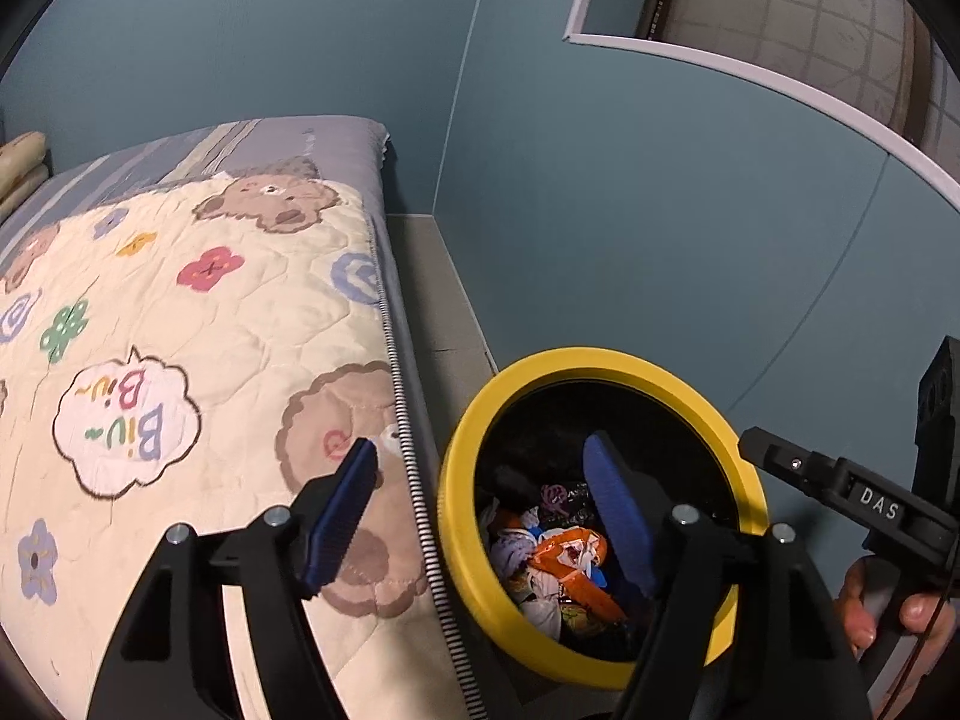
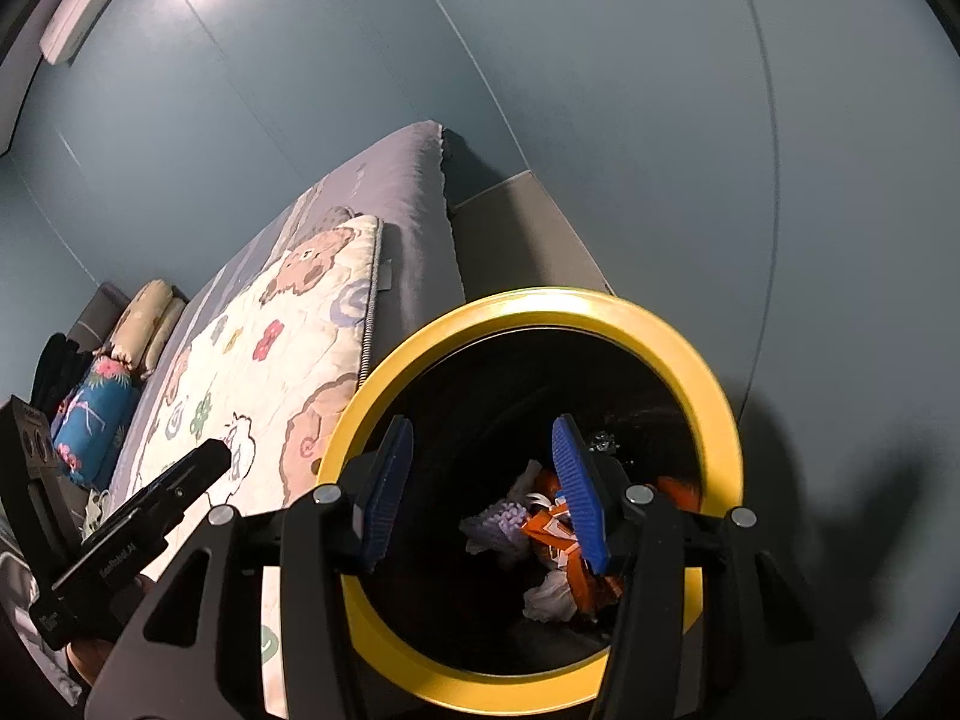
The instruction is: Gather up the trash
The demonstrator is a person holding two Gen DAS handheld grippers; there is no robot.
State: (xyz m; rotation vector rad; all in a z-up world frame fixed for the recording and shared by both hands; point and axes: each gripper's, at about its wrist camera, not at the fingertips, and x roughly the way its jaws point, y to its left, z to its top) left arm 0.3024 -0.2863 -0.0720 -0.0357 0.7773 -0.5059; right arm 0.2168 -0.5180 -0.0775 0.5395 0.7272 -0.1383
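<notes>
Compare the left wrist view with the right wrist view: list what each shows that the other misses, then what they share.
Only the left wrist view shows the window high on the wall and the "Biu Biu" speech bubble on the quilt.

Only the right wrist view shows the blue flowered pillow and dark clothing at the bed's far end.

Both show the yellow-rimmed bin beside the bed, the orange wrapper among the trash inside, the bear quilt, and both grippers, left and right, with empty jaws.

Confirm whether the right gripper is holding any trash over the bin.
No. The right gripper is open above the yellow-rimmed bin with nothing between its fingers; the orange wrapper lies down inside the bin.
</notes>
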